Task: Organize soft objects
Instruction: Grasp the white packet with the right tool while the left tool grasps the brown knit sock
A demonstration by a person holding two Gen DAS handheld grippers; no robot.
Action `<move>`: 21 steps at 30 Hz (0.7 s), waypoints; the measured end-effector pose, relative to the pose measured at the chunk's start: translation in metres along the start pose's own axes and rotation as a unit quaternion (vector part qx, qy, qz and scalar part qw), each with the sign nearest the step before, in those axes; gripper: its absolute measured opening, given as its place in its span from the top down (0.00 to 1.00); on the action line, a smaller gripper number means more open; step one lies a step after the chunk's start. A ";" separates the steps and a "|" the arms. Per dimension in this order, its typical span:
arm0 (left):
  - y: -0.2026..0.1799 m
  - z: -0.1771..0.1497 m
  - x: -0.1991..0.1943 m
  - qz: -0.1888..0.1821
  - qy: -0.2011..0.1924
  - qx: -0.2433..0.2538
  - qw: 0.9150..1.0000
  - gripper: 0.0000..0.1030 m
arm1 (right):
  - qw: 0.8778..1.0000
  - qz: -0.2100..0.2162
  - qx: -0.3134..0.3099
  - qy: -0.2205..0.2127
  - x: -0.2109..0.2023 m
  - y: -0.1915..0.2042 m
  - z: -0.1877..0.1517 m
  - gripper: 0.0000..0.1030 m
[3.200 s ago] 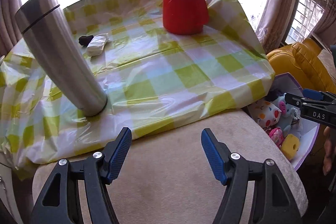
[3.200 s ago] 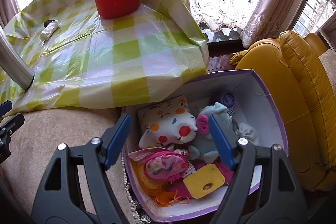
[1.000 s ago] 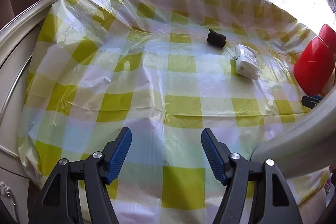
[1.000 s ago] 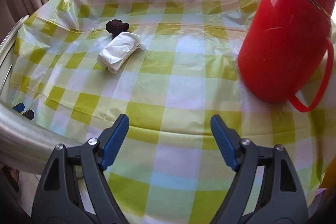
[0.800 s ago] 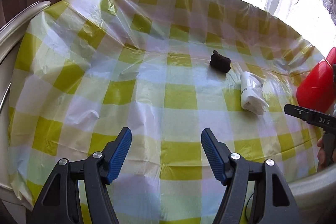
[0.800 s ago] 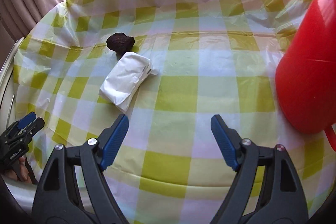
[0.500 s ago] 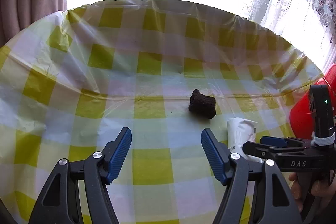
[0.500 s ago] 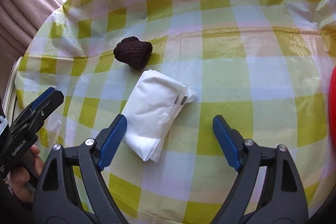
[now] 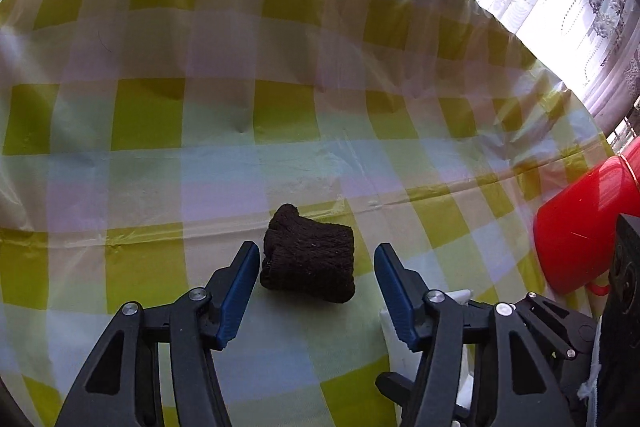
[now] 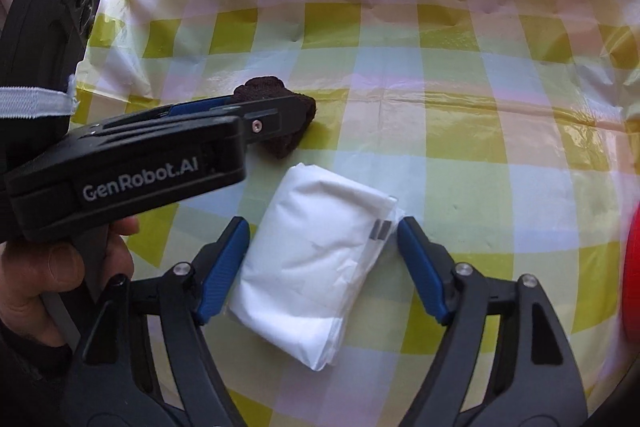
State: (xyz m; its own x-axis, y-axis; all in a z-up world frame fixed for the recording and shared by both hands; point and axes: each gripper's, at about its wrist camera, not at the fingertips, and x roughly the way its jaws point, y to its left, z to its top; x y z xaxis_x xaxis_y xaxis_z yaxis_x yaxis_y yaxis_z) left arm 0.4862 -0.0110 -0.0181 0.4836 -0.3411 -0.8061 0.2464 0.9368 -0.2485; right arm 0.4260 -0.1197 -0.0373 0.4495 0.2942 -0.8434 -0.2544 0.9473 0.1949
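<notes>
the left claw (image 9: pixel 316 283) is spread wide, its blue fingers on either side of a dark brown knitted sock bundle (image 9: pixel 308 261) without touching it. the right claw (image 10: pixel 322 259) is also wide, straddling a white tissue pack (image 10: pixel 316 267) that lies just beside the bundle. both things rest on the counter's yellow checked plastic cloth (image 9: pixel 160 155). a red jug (image 9: pixel 576 223) stands off to the right.

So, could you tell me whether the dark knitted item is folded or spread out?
Folded: the dark knitted item lies as a compact, thick bundle.
</notes>
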 end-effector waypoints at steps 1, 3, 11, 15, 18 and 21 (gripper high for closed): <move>-0.003 0.000 0.005 0.002 0.007 0.007 1.000 0.58 | 1.000 -0.008 -0.005 -0.001 0.000 0.000 0.000 0.34; -0.006 -0.001 0.009 0.012 0.008 0.015 1.000 0.60 | 1.000 -0.020 -0.012 -0.005 -0.002 0.000 -0.002 0.41; 0.001 -0.021 -0.016 0.037 -0.010 0.002 0.999 0.70 | 0.998 -0.055 -0.013 -0.027 -0.017 -0.005 -0.014 0.47; 0.010 -0.042 -0.035 0.050 -0.017 -0.021 0.998 0.70 | 0.997 -0.069 -0.004 -0.029 -0.027 -0.014 -0.027 0.47; 0.014 -0.062 -0.051 0.060 -0.023 -0.038 0.997 0.70 | 0.997 -0.076 0.004 -0.032 -0.038 -0.021 -0.038 0.47; 0.019 -0.085 -0.067 0.071 -0.028 -0.061 0.995 0.70 | 0.996 -0.083 0.017 -0.036 -0.051 -0.030 -0.051 0.47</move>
State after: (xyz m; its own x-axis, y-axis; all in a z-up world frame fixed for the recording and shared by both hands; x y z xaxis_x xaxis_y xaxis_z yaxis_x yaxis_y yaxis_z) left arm 0.3873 0.0363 -0.0139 0.5529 -0.2048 -0.8077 0.0699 0.9773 -0.2000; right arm 0.3677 -0.1698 -0.0259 0.5434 0.1400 -0.8277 -0.1434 0.9870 0.0728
